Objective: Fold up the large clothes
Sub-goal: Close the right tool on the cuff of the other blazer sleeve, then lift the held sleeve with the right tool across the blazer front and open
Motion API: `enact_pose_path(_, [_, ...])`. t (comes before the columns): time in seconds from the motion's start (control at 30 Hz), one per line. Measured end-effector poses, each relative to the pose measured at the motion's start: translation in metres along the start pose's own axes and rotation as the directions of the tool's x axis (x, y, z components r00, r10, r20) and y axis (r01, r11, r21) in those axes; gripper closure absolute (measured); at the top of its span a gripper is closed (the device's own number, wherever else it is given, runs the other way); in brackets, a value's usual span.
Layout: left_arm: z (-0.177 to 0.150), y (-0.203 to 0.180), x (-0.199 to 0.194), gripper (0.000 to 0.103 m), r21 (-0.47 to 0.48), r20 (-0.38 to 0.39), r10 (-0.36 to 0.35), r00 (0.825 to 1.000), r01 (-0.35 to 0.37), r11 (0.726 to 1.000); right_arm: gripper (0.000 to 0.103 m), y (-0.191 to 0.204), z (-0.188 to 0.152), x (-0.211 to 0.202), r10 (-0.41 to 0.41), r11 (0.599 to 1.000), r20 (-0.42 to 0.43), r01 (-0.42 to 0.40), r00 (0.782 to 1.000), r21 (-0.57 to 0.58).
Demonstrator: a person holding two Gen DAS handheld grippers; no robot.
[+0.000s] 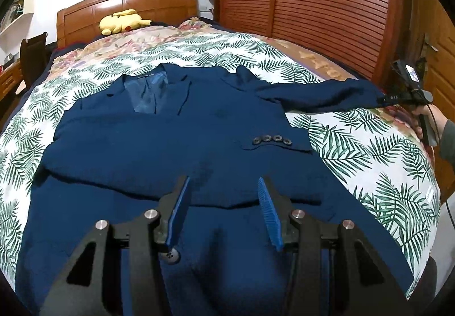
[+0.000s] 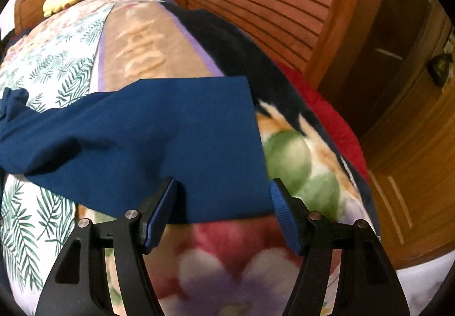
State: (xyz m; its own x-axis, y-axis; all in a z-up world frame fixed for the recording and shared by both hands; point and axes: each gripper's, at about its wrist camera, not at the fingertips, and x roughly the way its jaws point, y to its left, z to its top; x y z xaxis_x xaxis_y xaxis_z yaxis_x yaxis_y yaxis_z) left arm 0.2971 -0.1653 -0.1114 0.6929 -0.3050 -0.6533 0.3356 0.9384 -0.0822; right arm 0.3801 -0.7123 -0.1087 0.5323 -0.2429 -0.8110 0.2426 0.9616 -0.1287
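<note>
Left claw angled down over jacket on bed, half-open, empty. Right claw agape astride sleeve cuff; pad contact seemingly none.

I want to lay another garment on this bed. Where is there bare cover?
Free: leaf-print quilt right of the jacket, below its outstretched sleeve; also between the collar and the plush toy. Crowded: the middle, under the jacket.
</note>
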Motion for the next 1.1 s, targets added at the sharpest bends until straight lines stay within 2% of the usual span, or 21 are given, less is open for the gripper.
enact_pose_path(0.03, [0.0,0.0,-0.001,0.056,0.001,0.002,-0.002,1.0,0.002,1.0,0.035,0.0,-0.002,0.0,0.008,1.0,-0.006,-0.008,1.0,-0.006])
enact_pose_path(0.1, [-0.001,-0.002,-0.002,0.056,0.007,-0.001,-0.004,1.0,0.004,1.0,0.048,0.002,-0.005,-0.002,0.008,1.0,-0.01,-0.008,1.0,-0.029])
enact_pose_path(0.17, [-0.001,-0.004,-0.004,0.056,0.011,0.003,-0.01,1.0,0.01,1.0,0.086,0.007,-0.006,-0.003,0.042,0.997,-0.008,-0.042,0.999,-0.058])
enact_pose_path(0.23, [0.0,-0.005,-0.008,0.056,0.014,0.012,-0.011,1.0,0.011,1.0,0.095,0.019,-0.008,-0.008,0.068,0.992,-0.006,-0.069,0.998,-0.104])
enact_pose_path(0.3, [0.0,-0.004,-0.014,0.056,0.015,0.022,-0.013,1.0,0.013,1.0,0.095,0.032,-0.009,-0.011,0.063,0.987,-0.004,-0.063,0.998,-0.151])
enact_pose_path(0.37, [0.002,-0.002,-0.019,0.056,0.007,0.029,-0.012,0.999,0.012,1.0,0.096,0.049,-0.01,-0.021,0.099,0.976,0.008,-0.095,0.995,-0.195])
enact_pose_path(0.57, [0.002,0.012,-0.039,0.056,-0.026,0.058,-0.008,0.998,0.009,1.0,0.097,0.1,-0.008,-0.069,0.155,0.953,0.083,-0.127,0.984,-0.276])
enact_pose_path(0.9, [-0.007,0.036,-0.072,0.056,-0.047,0.089,0.015,0.996,-0.011,0.999,0.098,0.185,-0.004,-0.148,0.231,0.909,0.191,-0.142,0.954,-0.392])
enact_pose_path(1.0, [-0.011,0.045,-0.082,0.056,-0.05,0.095,0.026,0.995,-0.021,0.999,0.098,0.212,-0.004,-0.174,0.252,0.897,0.241,-0.133,0.937,-0.421])
enact_pose_path(1.1, [-0.015,0.056,-0.093,0.056,-0.055,0.105,0.037,0.994,-0.031,0.998,0.099,0.234,-0.002,-0.189,0.281,0.885,0.256,-0.147,0.925,-0.441])
